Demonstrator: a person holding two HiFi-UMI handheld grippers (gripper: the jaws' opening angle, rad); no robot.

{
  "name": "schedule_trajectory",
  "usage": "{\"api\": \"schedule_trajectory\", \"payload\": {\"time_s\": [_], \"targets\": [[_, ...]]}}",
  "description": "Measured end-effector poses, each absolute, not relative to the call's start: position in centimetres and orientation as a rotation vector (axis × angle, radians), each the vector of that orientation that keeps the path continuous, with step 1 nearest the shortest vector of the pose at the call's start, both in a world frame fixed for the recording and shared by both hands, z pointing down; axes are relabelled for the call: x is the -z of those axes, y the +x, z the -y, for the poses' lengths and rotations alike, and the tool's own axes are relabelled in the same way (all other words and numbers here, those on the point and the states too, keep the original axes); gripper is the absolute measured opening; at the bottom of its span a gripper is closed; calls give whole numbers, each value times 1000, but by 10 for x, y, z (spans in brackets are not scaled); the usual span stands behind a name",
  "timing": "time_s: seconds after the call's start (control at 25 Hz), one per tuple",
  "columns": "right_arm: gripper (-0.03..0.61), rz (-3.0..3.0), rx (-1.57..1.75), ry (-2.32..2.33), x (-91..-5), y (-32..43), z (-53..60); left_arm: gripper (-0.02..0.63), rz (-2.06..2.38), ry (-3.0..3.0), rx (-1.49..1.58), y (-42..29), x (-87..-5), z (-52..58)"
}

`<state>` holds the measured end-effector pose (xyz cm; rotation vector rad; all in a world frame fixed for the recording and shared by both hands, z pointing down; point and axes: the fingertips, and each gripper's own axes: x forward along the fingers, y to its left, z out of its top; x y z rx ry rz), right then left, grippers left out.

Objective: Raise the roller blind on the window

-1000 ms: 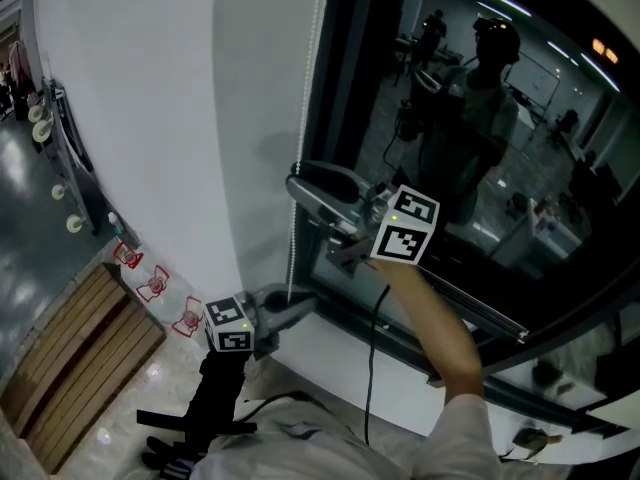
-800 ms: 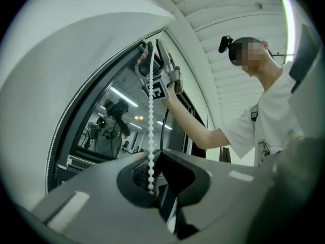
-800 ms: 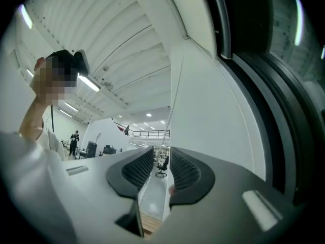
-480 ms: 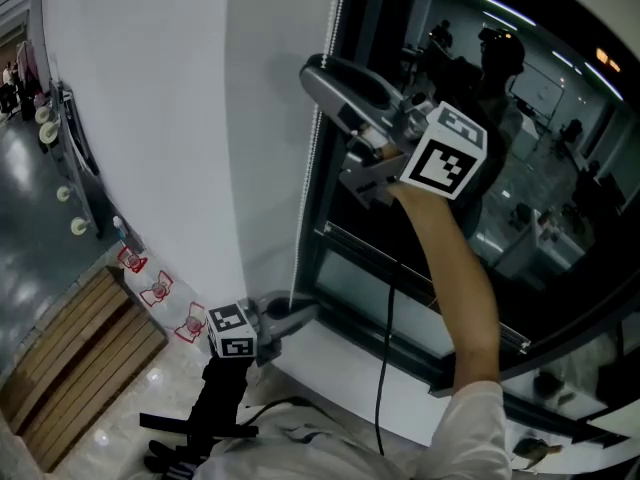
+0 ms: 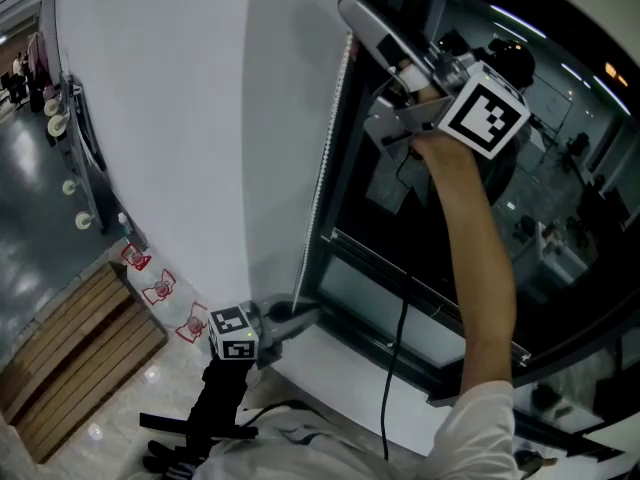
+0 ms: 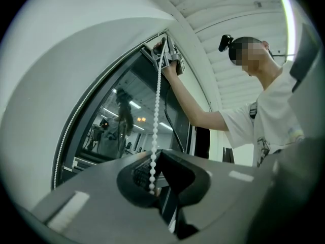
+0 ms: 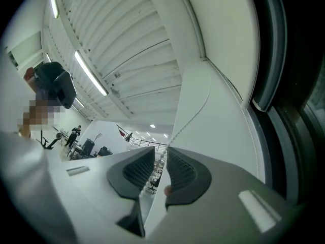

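The white bead chain point(image 5: 322, 188) of the blind hangs down the left edge of the dark window point(image 5: 540, 248). My left gripper point(image 5: 303, 314) is low by the sill and shut on the chain's lower end point(image 6: 156, 121), which runs straight into its jaws point(image 6: 154, 181). Held high near the top of the window frame, my right gripper point(image 5: 357, 36) has its jaws a little apart. The chain point(image 7: 192, 117) passes through the gap between them point(image 7: 160, 162) without being pinched. The blind's fabric is not in sight over the glass.
A white wall point(image 5: 190, 118) curves away left of the window. Below it runs a white sill point(image 5: 340, 363). A black cable point(image 5: 393, 368) hangs from the right arm. Wooden slats point(image 5: 70, 378) and red floor marks point(image 5: 160, 290) lie far below on the left.
My right gripper has climbed along the chain from mid-window height to near the top of the frame. The left gripper has stayed by the sill, still clamped on the chain.
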<state>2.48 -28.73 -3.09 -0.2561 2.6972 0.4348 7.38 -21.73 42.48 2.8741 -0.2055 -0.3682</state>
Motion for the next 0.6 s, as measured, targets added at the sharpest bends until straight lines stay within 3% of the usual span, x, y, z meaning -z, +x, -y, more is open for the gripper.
{"api": "schedule_trajectory", "payload": {"time_s": [0.08,0.6], "targets": [[18,-2698,-414,-255,31,24,287,0,206,2873,368,74,-425,218],[14,-2642,-200,-250,-2,34,289,0,203,2855,356,78,-423,218]]}}
